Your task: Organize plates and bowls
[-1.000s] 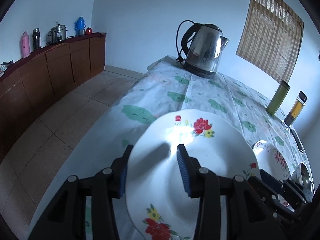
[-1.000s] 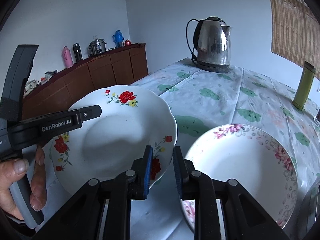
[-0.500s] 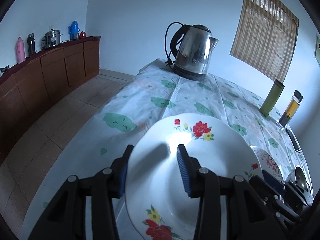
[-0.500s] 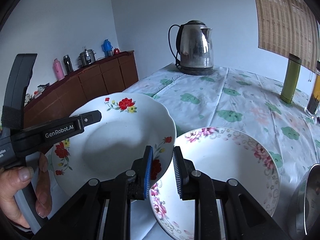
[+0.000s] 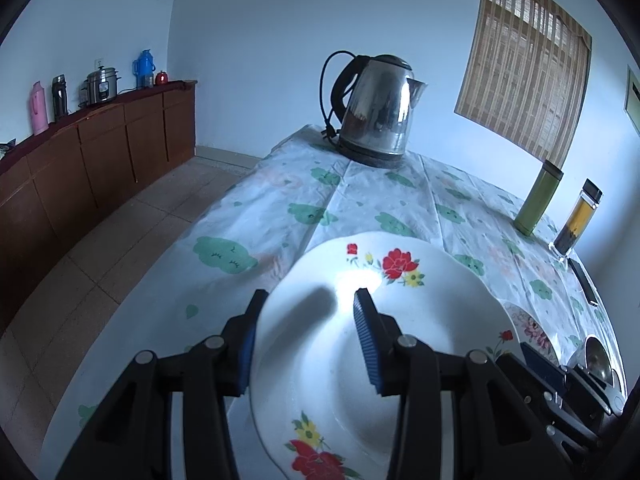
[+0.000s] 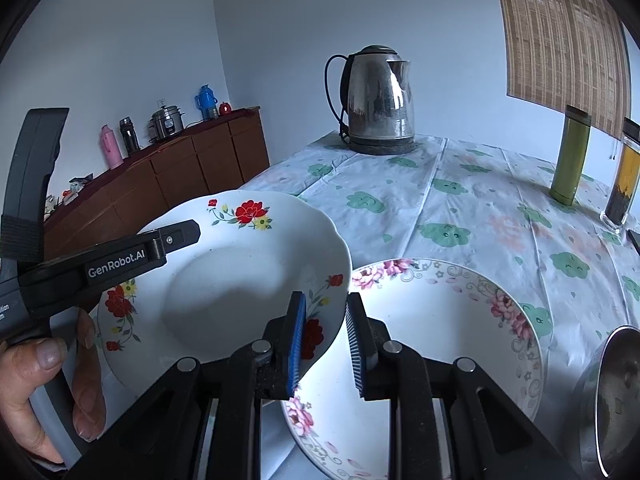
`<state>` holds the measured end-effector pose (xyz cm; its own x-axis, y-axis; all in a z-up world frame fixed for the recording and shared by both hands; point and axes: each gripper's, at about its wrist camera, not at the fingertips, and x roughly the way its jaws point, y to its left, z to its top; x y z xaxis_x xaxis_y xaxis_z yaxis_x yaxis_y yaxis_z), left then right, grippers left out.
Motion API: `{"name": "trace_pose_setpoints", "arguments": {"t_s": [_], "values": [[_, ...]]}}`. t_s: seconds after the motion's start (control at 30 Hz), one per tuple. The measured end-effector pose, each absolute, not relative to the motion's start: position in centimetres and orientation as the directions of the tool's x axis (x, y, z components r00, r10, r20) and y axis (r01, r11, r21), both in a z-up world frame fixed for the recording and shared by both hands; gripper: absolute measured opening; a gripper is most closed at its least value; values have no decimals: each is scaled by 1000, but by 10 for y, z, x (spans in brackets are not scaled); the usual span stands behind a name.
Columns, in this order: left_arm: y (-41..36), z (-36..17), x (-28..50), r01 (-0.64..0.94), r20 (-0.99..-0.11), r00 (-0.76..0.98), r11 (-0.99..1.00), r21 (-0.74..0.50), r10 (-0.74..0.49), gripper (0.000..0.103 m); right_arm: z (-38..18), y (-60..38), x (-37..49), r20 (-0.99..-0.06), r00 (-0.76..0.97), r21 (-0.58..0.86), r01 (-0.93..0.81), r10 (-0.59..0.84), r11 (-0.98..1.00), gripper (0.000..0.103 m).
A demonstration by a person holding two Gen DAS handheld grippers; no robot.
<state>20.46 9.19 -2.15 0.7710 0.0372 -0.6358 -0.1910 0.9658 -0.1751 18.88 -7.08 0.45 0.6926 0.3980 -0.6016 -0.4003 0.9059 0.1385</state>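
A red-flowered plate (image 6: 224, 280) was held clear of the counter (image 6: 460, 208) by both tools at once: the left tool (image 5: 306, 344) straddled its near rim with one finger under and one over the dish, and the right tool (image 6: 322, 344) was closed narrowly on the opposite rim. The plate's right edge overlapped the rim of a pink-flowered plate (image 6: 448, 340), which lay flat on the counter just beside it. The organizing was judged to be at an early or middle stage: the carried plate was not yet set down, and stacking it on the pink-flowered plate looked like the step in hand. A steel bowl (image 6: 612, 396) at the right edge, close to the pink-flowered plate, was untouched and remained to be sorted. Farther back on the counter stood an electric kettle (image 5: 374, 112), and toward the right a green flask (image 5: 538, 200) and a clear bottle (image 5: 578, 216) with dark contents; all were well apart from the plates and were not judged to obstruct the stacking. The steel bowl was the nearest thing that might be knocked. A sideboard (image 5: 80, 168) carrying small vessels stood along the left wall.
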Motion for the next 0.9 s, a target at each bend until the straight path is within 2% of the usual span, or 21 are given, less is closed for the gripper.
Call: {"name": "trace_pose_setpoints", "arguments": {"t_s": [0.9], "values": [[47,-20,215,-124,-638,770,976,-181,-21,41,11,-117,194,-587,733,161,-311,344,937,22]]}}
